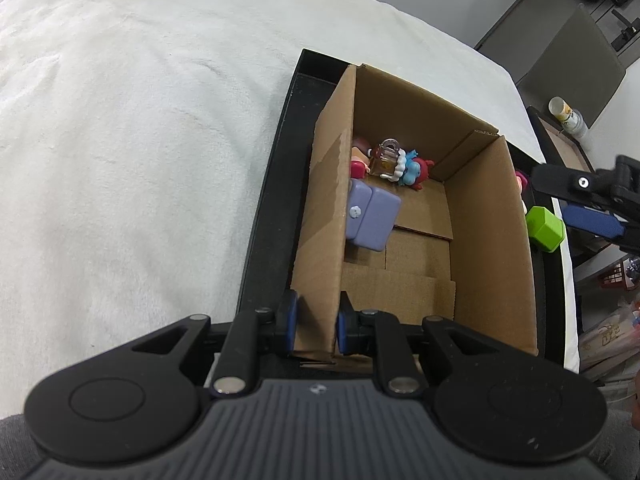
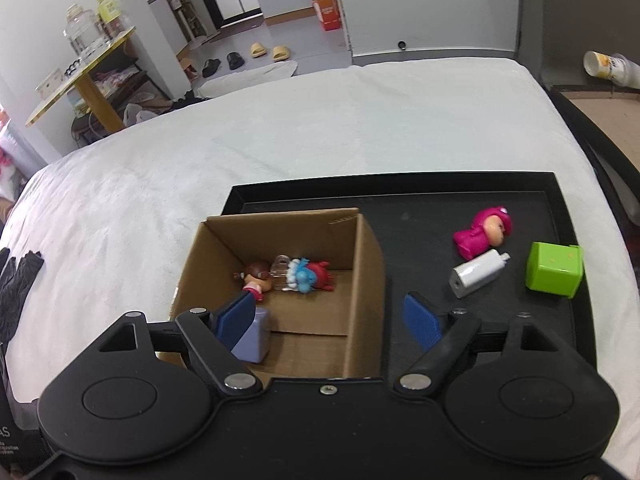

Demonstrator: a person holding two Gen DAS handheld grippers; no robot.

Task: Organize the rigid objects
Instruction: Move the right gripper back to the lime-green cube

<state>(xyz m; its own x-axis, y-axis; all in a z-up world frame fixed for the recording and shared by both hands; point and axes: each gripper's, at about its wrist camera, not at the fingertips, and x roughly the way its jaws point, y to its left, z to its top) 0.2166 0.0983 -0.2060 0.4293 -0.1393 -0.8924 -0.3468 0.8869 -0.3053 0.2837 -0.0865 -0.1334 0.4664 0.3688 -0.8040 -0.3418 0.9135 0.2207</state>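
Note:
An open cardboard box [image 1: 492,232] [image 2: 366,280] stands on a black tray [image 1: 276,200] [image 2: 432,216]. Inside lie a lilac case [image 1: 370,218] [image 2: 254,340], a doll [image 2: 256,276], a clear bottle [image 1: 386,158] and a blue-red figure [image 2: 310,276]. My left gripper [image 1: 316,328] is shut on the box's near left wall. My right gripper [image 2: 332,322] is open above the box's right wall, holding nothing. On the tray right of the box lie a pink doll [image 2: 484,234], a white bottle [image 2: 478,274] and a green cube [image 2: 554,270] [image 1: 544,228].
The tray sits on a white cloth-covered table [image 1: 140,140] [image 2: 280,136]. Black gloves [image 2: 16,280] lie at its left edge. A cup [image 2: 608,66] lies on a side surface at the far right. Shelves and shoes are beyond the table.

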